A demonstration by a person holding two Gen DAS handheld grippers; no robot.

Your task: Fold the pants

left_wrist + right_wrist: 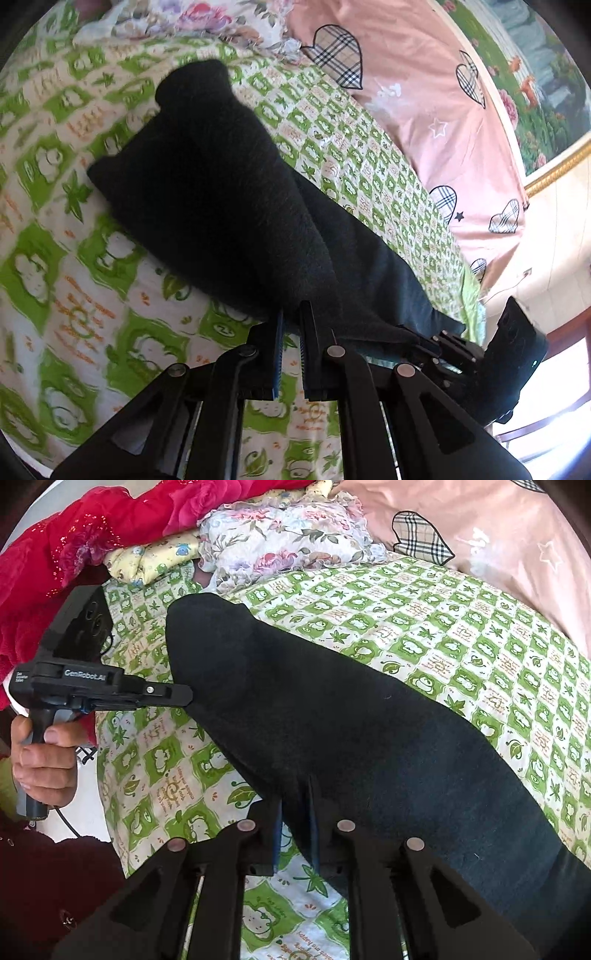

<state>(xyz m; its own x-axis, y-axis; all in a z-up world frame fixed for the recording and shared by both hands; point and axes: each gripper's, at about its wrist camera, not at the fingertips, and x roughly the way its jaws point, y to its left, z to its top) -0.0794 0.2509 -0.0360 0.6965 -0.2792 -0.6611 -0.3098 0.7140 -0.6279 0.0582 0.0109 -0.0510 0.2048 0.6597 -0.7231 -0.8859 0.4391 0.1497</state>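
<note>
Black pants [221,199] lie lengthwise on a green and white patterned bedsheet [74,258]. My left gripper [291,321] is shut on the near edge of the pants. In the right wrist view the pants [351,720] run from lower right to upper left. My right gripper [295,805] is shut on their near edge. The left gripper [184,696] shows at the left in the right wrist view, pinching the pants' edge. The right gripper's body [461,354] shows at the lower right in the left wrist view.
A pink quilt with plaid hearts [424,92] lies along the far side of the bed. A floral cushion [280,535] and a red blanket [92,535] sit at the head. The sheet's bare part [480,635] lies beyond the pants.
</note>
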